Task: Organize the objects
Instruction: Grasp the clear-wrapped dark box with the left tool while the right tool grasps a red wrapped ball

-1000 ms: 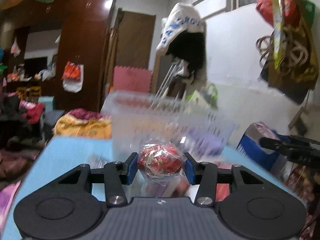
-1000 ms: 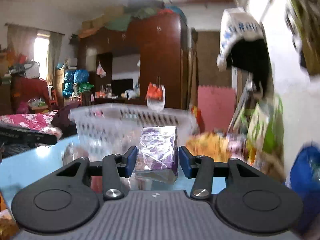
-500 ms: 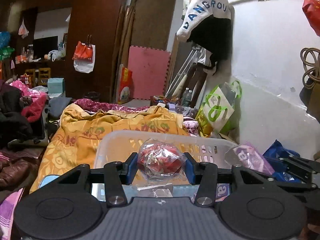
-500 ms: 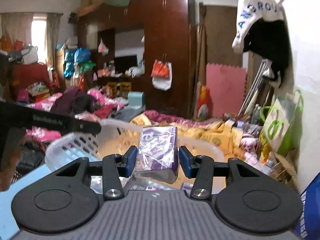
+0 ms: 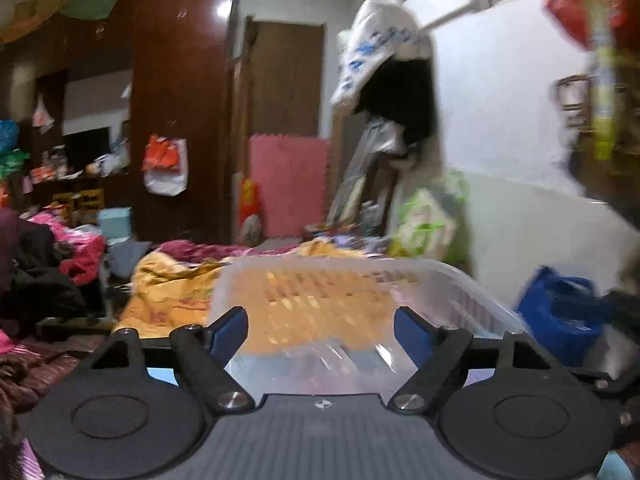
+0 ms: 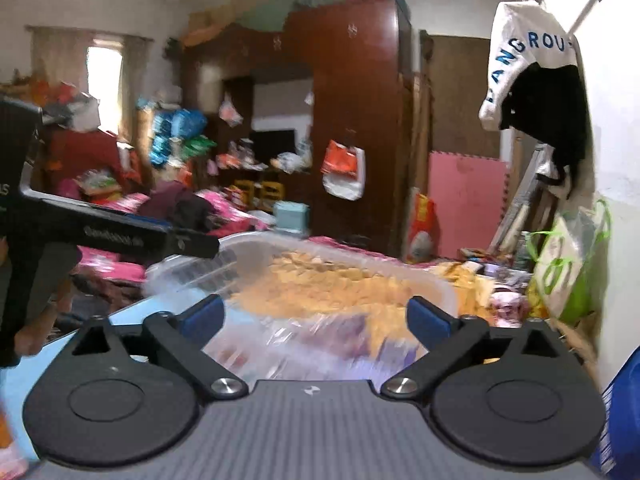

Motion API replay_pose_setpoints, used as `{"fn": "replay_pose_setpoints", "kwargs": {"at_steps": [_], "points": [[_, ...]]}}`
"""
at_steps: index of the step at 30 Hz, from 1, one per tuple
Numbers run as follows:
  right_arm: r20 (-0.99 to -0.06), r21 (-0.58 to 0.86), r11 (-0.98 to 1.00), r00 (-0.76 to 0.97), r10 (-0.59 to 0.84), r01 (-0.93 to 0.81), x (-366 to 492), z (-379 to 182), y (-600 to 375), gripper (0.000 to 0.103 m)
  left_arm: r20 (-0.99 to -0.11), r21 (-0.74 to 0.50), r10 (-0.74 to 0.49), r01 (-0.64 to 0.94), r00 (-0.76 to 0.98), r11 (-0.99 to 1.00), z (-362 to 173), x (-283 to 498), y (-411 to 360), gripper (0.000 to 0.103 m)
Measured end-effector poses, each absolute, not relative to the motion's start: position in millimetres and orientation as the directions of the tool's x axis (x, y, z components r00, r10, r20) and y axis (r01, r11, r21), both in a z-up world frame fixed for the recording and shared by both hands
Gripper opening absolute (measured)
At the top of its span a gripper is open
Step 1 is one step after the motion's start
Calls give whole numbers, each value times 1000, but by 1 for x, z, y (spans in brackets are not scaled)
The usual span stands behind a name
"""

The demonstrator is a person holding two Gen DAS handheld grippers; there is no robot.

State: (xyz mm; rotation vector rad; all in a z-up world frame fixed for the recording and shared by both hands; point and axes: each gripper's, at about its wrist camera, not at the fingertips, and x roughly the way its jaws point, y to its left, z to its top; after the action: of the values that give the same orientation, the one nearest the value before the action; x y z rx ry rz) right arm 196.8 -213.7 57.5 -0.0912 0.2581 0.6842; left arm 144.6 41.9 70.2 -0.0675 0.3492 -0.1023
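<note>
A clear plastic basket stands on the light blue table, right in front of both grippers; it also shows in the right wrist view. My left gripper is open and empty over the basket's near side. My right gripper is open and empty over the same basket. A blurred purple packet lies in the basket just below the right gripper. The red wrapped packet is not visible. The left gripper's body shows at the left of the right wrist view.
A blue bag sits to the right of the basket by the white wall. An orange blanket lies beyond the table. A green and white bag leans at the wall. A dark wardrobe stands behind.
Both grippers have opened and let go: the red packet has left the left gripper and the purple packet has dropped from the right gripper into the basket.
</note>
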Motion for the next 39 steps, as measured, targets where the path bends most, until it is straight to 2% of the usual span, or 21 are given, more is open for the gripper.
{"fn": "replay_pose_setpoints", "kwargs": {"at_steps": [4, 8, 10, 14, 15, 19, 24, 27, 29, 31, 39], "points": [[-292, 59, 743, 700, 652, -667, 151, 1, -234, 103, -293, -80, -153, 135, 944, 988, 24, 72, 28, 86], [-311, 63, 729, 681, 663, -681, 128, -30, -230, 100, -290, -129, -199, 168, 936, 977, -12, 30, 20, 86], [-338, 34, 740, 689, 641, -672, 129, -36, -222, 80, -321, -81, -202, 186, 925, 979, -23, 24, 8, 86], [-373, 64, 720, 652, 660, -691, 141, -42, -216, 62, -360, -23, -207, 213, 910, 977, -38, 27, -13, 86], [-378, 53, 717, 651, 658, -695, 139, -45, -215, 50, -362, -18, -206, 214, 909, 977, -40, 27, -15, 86], [-366, 13, 744, 689, 626, -669, 126, -46, -223, 48, -375, -6, -196, 209, 906, 978, -51, 27, -25, 86], [-338, 67, 760, 702, 627, -646, 124, -48, -248, 49, -383, -1, -184, 199, 905, 980, -62, 27, -40, 84], [-340, 92, 764, 701, 627, -639, 128, -52, -254, 49, -406, 7, -171, 190, 898, 982, -67, 33, -48, 69], [-340, 101, 763, 699, 629, -638, 132, -52, -254, 49, -415, 6, -167, 186, 895, 983, -70, 36, -49, 45], [-338, 103, 762, 698, 631, -639, 132, -52, -254, 49, -405, 5, -171, 189, 898, 982, -71, 34, -48, 36], [-340, 98, 761, 697, 631, -641, 127, -55, -251, 49, -350, 17, -201, 221, 915, 975, -66, 18, -42, 35]]}}
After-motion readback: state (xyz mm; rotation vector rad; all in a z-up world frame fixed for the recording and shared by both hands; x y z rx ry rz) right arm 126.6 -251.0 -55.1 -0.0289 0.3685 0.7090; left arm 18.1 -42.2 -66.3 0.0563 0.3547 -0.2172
